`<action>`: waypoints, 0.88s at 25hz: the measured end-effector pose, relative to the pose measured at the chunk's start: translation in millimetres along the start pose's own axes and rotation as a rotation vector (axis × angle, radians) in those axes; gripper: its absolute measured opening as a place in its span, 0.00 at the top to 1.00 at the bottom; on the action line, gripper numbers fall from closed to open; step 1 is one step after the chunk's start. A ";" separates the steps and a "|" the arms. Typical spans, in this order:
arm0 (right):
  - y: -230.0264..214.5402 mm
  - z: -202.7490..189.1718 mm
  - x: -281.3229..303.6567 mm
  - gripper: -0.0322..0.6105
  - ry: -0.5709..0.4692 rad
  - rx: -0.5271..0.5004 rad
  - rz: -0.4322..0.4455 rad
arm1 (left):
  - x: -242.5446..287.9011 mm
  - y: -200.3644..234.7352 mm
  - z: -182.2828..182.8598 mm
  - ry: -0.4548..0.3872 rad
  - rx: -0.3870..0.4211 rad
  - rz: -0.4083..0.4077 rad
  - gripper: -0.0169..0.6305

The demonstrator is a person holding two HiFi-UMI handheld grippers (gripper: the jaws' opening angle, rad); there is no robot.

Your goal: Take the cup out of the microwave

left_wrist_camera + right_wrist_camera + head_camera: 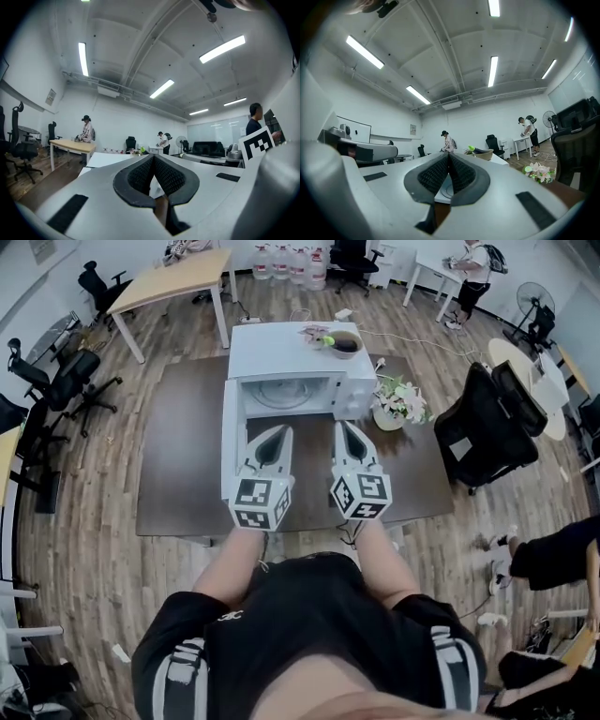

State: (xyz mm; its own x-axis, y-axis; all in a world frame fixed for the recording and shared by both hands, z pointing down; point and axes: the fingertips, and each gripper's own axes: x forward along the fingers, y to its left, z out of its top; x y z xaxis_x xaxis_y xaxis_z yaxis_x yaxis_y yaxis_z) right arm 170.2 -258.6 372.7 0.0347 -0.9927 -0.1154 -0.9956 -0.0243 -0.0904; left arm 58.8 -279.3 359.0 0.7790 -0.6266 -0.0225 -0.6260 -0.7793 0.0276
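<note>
The white microwave [281, 351] stands on a dark table [183, 474] with its door [229, 442] swung open to the left. In its cavity [286, 393] I see only the round glass turntable; no cup shows there. My left gripper [280, 433] and right gripper [344, 427] hover side by side in front of the opening, pointing level at it, both shut and holding nothing. In the left gripper view, the left gripper [153, 157] has its pads meeting. In the right gripper view, the right gripper [448, 155] is also closed, with the turntable [446, 190] low behind it.
A brown bowl [345, 343] and a small green plant [317, 334] sit on top of the microwave. A vase of flowers [397, 403] stands to its right. A black office chair [487, 427] is beside the table's right end. People [469, 277] work at desks far back.
</note>
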 end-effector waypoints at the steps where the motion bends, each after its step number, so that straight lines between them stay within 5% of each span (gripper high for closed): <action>1: -1.7 -0.4 6.9 0.95 0.000 -0.003 0.012 | 5.9 3.9 -1.3 0.003 -0.002 0.012 0.97; 12: -19.1 -17.4 78.8 0.93 -0.003 -0.004 0.134 | 50.1 30.7 -11.8 0.040 0.000 0.133 0.97; 15: -11.8 -30.2 99.3 0.44 0.000 0.005 0.209 | 53.8 37.8 -17.9 0.054 -0.004 0.167 0.97; 18: -8.3 -56.8 123.1 0.26 0.066 -0.001 0.236 | 56.3 47.4 -25.9 0.074 -0.010 0.203 0.97; 22: -8.8 -100.0 152.5 0.23 0.165 -0.009 0.243 | 60.2 57.4 -38.8 0.097 -0.023 0.250 0.97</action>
State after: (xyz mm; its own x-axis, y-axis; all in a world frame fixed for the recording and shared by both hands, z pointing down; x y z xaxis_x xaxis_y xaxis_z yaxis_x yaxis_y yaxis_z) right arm 175.6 -421.6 454.8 -0.2184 -0.9754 0.0297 -0.9739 0.2159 -0.0708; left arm 71.1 -361.4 398.0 0.6006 -0.7952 0.0840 -0.7994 -0.5992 0.0431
